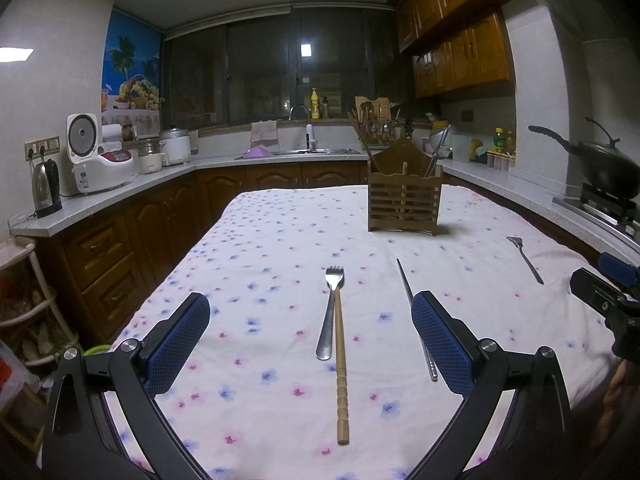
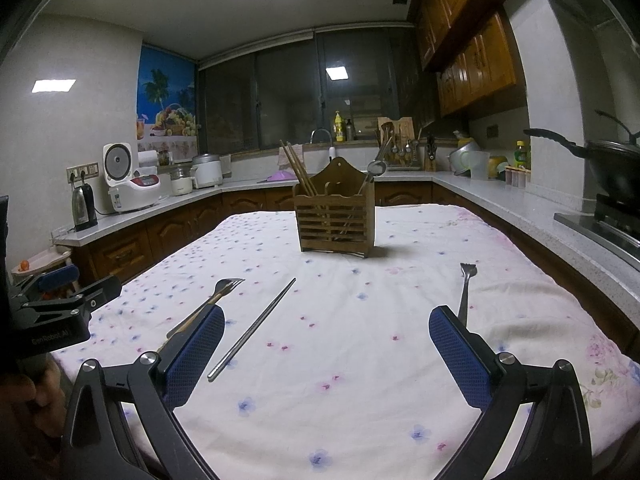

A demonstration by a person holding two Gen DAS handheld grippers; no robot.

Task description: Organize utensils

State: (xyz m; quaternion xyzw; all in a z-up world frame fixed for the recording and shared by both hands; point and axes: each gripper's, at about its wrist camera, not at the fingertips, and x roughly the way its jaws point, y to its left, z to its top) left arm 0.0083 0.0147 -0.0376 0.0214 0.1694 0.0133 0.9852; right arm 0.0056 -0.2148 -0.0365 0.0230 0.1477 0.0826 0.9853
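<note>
Both hand-held grippers, left [image 1: 310, 336] and right [image 2: 326, 344], hover spread and empty. Fork [image 1: 330, 308] and wooden chopstick [image 1: 341, 368] lie mid-frame on the tabletop [image 1: 280, 240], probably awaiting the wooden holder [image 1: 404, 204] behind.

The right gripper [image 2: 326, 354] is being held wide open above the flowered cloth [image 2: 360, 360], with a metal chopstick [image 2: 252, 330] lying between its fingers.

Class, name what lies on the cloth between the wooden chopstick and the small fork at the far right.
A metal chopstick, seen in the left wrist view.
</note>
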